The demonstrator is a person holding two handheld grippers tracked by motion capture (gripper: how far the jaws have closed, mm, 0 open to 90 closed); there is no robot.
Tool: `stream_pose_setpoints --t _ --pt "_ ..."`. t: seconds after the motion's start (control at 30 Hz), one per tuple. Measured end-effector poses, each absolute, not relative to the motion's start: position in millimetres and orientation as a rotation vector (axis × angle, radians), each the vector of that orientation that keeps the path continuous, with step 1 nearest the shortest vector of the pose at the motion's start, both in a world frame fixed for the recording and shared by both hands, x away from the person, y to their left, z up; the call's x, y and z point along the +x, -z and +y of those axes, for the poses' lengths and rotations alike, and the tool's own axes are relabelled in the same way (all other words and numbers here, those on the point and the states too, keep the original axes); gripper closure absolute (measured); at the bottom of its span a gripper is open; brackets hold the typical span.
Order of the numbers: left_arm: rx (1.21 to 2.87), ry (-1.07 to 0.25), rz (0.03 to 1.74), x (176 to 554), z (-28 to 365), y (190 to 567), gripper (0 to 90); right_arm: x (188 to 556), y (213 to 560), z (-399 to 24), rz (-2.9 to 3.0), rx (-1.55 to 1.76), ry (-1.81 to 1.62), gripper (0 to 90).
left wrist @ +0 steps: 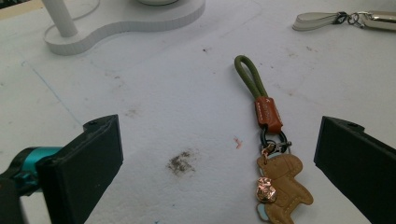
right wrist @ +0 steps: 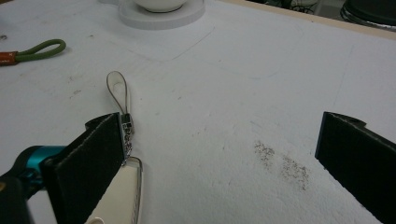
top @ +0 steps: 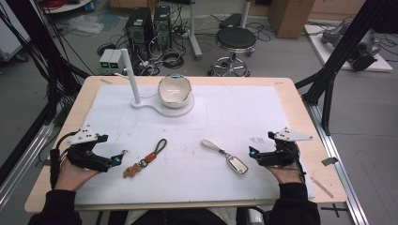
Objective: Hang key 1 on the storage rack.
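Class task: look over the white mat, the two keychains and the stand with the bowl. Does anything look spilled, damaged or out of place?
Only dirt: a dark smudge beside the green-looped keychain, and dark specks right of the white keychain.

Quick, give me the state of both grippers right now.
Left gripper: open, holding nothing; the green keychain lies between its jaws.
Right gripper: open, holding nothing; the white key fob lies by its left jaw.

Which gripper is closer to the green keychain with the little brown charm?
Left. The left gripper sits just beside the green keychain, open around it. The right gripper is far across, by the white key fob.
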State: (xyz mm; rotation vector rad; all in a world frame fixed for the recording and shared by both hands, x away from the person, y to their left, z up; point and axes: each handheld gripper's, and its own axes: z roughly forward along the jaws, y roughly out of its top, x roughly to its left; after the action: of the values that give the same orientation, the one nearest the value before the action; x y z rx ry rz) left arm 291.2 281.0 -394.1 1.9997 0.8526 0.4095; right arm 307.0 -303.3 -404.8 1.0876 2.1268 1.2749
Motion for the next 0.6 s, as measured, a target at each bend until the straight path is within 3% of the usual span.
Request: stream_pose_setpoints --t 0.6 --pt "2.117 -0.352 0.818 308.0 246.7 398.3 1.7 307.4 404.9 -303.5 2.116 1.105 -1.259 0.6"
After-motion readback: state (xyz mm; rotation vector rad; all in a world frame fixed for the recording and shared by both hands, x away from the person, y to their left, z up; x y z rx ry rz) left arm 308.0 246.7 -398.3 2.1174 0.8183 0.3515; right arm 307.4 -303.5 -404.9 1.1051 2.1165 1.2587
